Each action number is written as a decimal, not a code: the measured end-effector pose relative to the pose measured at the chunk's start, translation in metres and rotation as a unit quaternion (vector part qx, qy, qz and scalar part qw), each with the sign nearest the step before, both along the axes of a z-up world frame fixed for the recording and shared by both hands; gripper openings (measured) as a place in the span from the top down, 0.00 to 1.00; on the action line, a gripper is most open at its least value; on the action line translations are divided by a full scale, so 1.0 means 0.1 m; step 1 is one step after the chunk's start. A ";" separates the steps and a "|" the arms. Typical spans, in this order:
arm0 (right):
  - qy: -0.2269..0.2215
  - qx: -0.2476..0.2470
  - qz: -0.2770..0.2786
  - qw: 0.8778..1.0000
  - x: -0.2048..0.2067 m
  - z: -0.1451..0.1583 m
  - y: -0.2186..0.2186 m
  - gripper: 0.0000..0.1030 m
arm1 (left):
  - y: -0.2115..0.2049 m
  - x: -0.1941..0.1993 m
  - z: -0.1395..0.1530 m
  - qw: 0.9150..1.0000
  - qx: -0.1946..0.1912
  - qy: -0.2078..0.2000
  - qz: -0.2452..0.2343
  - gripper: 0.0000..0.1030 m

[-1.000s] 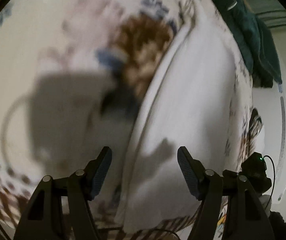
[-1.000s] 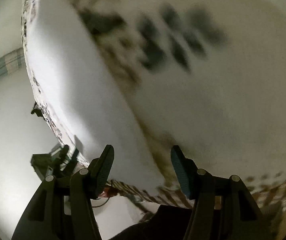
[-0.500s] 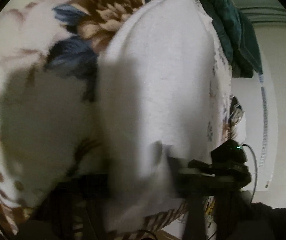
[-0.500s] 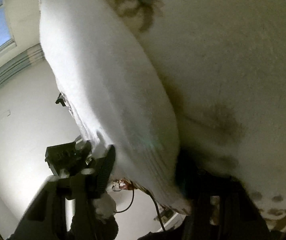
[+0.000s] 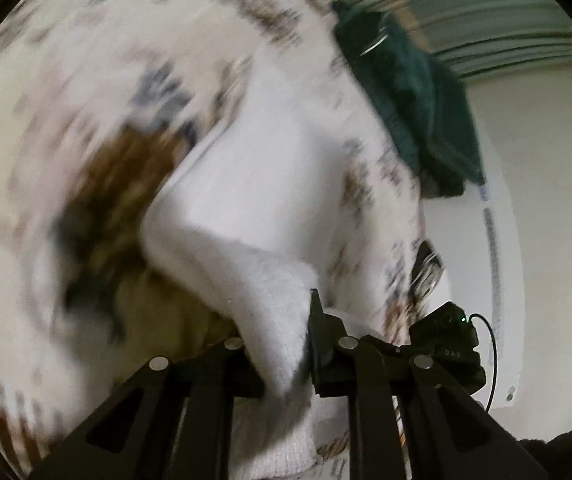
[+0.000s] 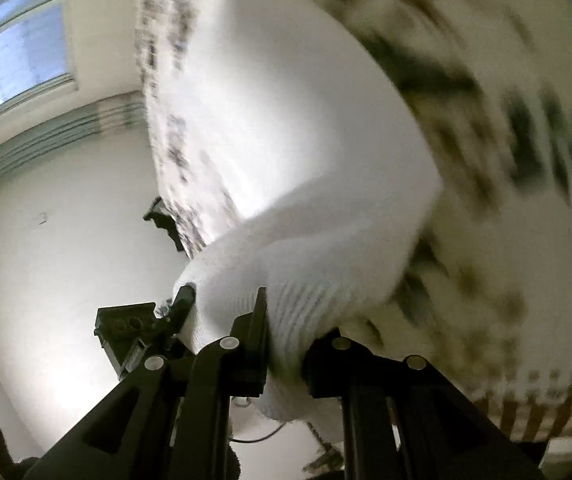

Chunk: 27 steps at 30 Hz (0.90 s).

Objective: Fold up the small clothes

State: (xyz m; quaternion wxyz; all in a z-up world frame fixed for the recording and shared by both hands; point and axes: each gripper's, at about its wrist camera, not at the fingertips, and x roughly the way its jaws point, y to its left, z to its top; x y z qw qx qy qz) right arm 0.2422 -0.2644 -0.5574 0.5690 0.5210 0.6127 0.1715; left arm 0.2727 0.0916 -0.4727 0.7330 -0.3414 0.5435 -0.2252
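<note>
A white knit garment [image 5: 270,168] lies on a floral bedspread [image 5: 66,100], with its near edge raised off the bed. My left gripper [image 5: 282,320] is shut on one near corner of it; the cloth bunches between the fingers and hides the left one. In the right wrist view the same white garment [image 6: 286,140] runs away from me, its ribbed hem pinched in my right gripper [image 6: 290,320]. That gripper's jaws are still closing, with the pads pressing the hem. The patterned bedspread [image 6: 506,240] is blurred.
A dark green garment [image 5: 406,92] lies heaped at the far edge of the bed. A small dark object [image 6: 162,220] sits at the bed's side edge. Pale walls [image 6: 46,280] and a window [image 6: 14,48] lie beyond the bed.
Both grippers were open over the flat garment, then closed on its near edge. Both have since risen, pulling that edge up off the bedspread.
</note>
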 end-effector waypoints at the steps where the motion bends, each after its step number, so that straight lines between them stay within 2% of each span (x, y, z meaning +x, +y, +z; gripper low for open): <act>1: -0.008 0.000 -0.002 1.000 0.14 0.07 -0.03 0.87 | -0.05 0.20 0.06 1.000 -0.004 -0.011 0.002 0.89; 5: -0.043 -0.018 -0.023 0.999 1.01 0.30 -0.23 0.86 | -0.23 1.06 0.12 0.999 -0.009 -0.036 0.016 0.89; 8: -0.052 -0.022 -0.036 0.998 1.78 0.28 -0.28 0.86 | -0.27 1.64 0.05 0.999 -0.003 -0.032 0.033 0.87; 10: -0.055 -0.024 -0.050 0.997 2.28 0.25 -0.32 0.81 | -0.25 2.04 -0.06 0.999 -0.006 -0.014 0.050 0.82; 11: -0.052 -0.023 -0.060 0.997 2.50 0.20 -0.41 0.79 | -0.25 2.17 -0.11 0.998 -0.009 -0.008 0.054 0.75; 12: -0.047 -0.019 -0.066 0.997 2.72 0.16 -0.53 0.70 | -0.25 2.32 -0.14 0.998 -0.011 -0.004 0.057 0.59; 13: -0.042 -0.015 -0.072 0.996 2.90 0.13 -0.57 0.55 | -0.26 2.45 -0.16 0.998 -0.011 -0.004 0.062 0.50; 14: -0.043 -0.011 -0.087 0.995 3.08 0.11 -0.62 0.51 | -0.24 2.54 -0.17 0.998 -0.015 -0.007 0.068 0.38; 15: -0.051 -0.006 -0.102 0.993 3.13 0.11 -0.72 0.47 | -0.19 2.66 -0.19 0.997 -0.018 -0.010 0.076 0.38; 17: -0.059 -0.002 -0.119 0.991 3.25 0.12 -0.82 0.47 | -0.13 2.77 -0.20 0.996 -0.018 -0.013 0.085 0.38; 19: -0.066 -0.017 -0.118 0.991 3.33 0.18 -0.88 0.44 | -0.05 2.78 -0.18 0.996 -0.006 -0.022 0.084 0.38; 22: -0.078 -0.082 -0.076 0.991 3.10 0.23 -0.99 0.33 | 0.01 2.58 -0.26 0.998 0.035 -0.031 0.052 0.38; 25: -0.055 -0.117 -0.020 0.991 2.74 -0.03 -0.91 0.26 | 0.02 2.31 -0.52 0.999 0.041 -0.007 0.019 0.38; 27: -0.031 -0.105 0.007 0.994 2.53 -0.31 -0.86 0.19 | 0.00 2.13 -0.78 0.999 0.031 0.022 0.001 0.38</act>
